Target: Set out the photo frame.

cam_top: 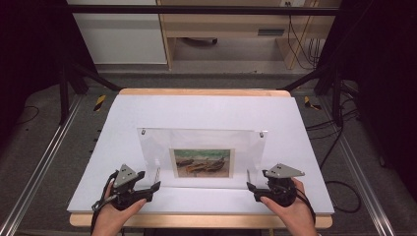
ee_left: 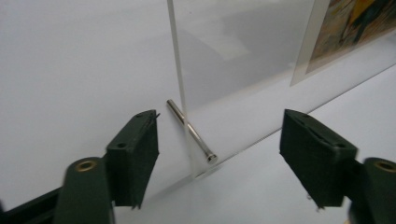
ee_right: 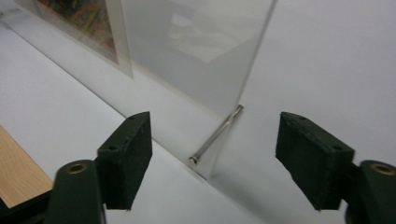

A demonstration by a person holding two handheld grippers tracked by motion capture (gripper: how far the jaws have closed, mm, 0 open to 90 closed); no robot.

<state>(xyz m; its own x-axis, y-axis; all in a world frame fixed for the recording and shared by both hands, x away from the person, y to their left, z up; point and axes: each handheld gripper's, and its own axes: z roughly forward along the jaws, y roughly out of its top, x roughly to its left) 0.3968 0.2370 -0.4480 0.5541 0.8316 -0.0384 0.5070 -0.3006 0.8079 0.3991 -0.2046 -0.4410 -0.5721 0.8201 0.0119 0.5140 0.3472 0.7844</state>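
Both grippers, left (cam_top: 153,186) and right (cam_top: 252,187), stood with jaws apart at the frame's (cam_top: 201,147) near corners; each should have closed squarely on its edge.

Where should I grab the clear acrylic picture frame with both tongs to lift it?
Take the acrylic frame by its two bottom corners, each tongs coming from the near side. It stands upright on metal pegs, and its side edges are thin and bare. The left tongs and right tongs are open and already straddle those corners.
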